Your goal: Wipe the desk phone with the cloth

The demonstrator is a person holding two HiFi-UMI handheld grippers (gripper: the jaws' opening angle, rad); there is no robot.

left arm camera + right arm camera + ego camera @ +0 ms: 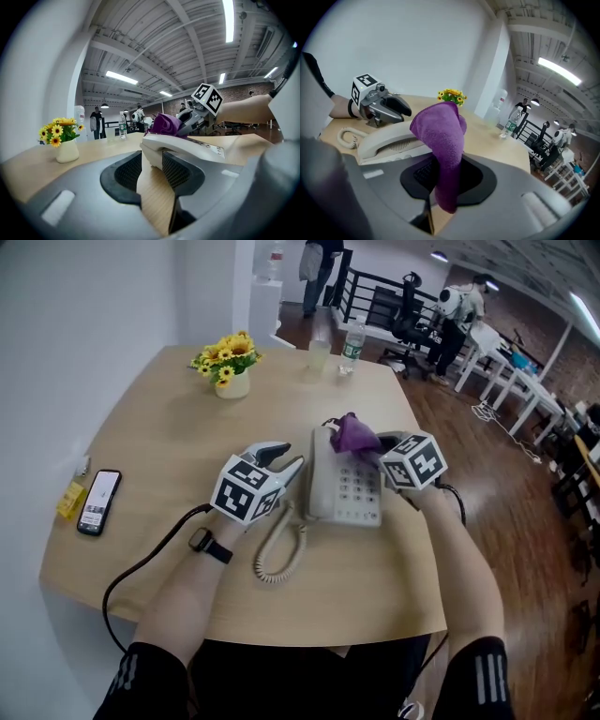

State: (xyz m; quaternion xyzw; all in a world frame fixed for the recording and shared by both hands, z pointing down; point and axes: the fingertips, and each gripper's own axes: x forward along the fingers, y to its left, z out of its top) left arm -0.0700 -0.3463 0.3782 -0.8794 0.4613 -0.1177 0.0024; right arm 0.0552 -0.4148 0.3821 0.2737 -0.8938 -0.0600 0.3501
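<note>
Ideally the right hand-held gripper [373, 448], clamping the cloth [352, 433], presses it flat across the phone [347, 486] while the left hand-held gripper [283, 461], jaws apart, braces it.

Cloth [354, 434] hides the desk phone's [328, 486] far end; key labels [359, 487] unreadably small.

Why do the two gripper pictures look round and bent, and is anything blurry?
Left gripper view: wide-angle lens bends it round, corners black, ceiling lights glare. Right gripper view: same bending; the purple cloth near the lens looks soft. Head view: the table edges curve mildly.
</note>
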